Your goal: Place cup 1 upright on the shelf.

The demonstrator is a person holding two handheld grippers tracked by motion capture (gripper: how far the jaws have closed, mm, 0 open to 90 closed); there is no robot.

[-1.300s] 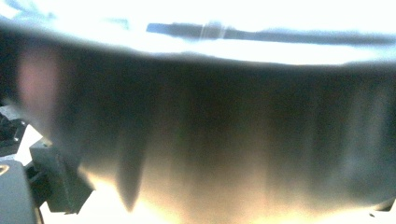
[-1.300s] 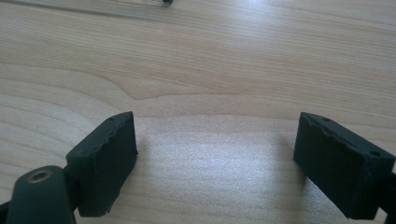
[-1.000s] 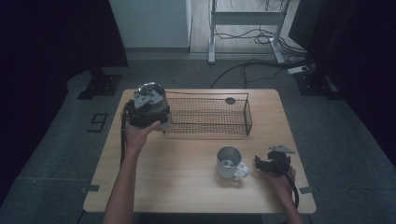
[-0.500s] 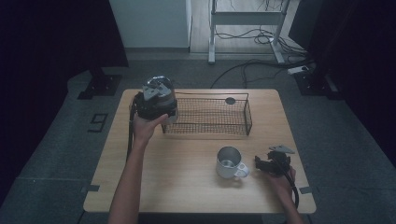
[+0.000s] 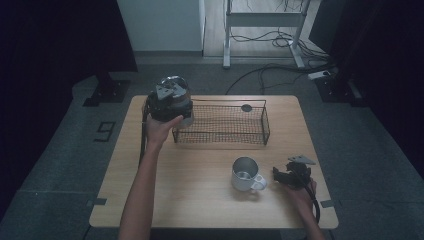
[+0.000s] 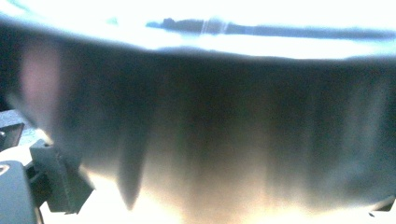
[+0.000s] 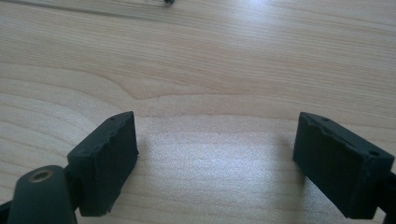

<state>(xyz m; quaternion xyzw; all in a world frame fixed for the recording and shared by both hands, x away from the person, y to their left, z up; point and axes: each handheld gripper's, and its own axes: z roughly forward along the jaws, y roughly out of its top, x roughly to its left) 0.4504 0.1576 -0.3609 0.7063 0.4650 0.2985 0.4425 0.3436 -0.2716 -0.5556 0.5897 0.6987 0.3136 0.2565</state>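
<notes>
The left gripper (image 5: 169, 104), clamped on a steel cup (image 5: 176, 88) held just over the near end of the wire basket (image 5: 225, 123), could catch the rim and tip it — the right gripper (image 7: 219, 158), jaws apart, rests beside a mug (image 5: 246, 174).

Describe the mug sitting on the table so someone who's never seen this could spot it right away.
Start at the wooden table, with the black wire basket at its far side. Nearer the person, toward the right, stands the metal mug, upright and open-topped, just left of the right gripper. Unlike the other metal cup, this one is on the tabletop.
</notes>
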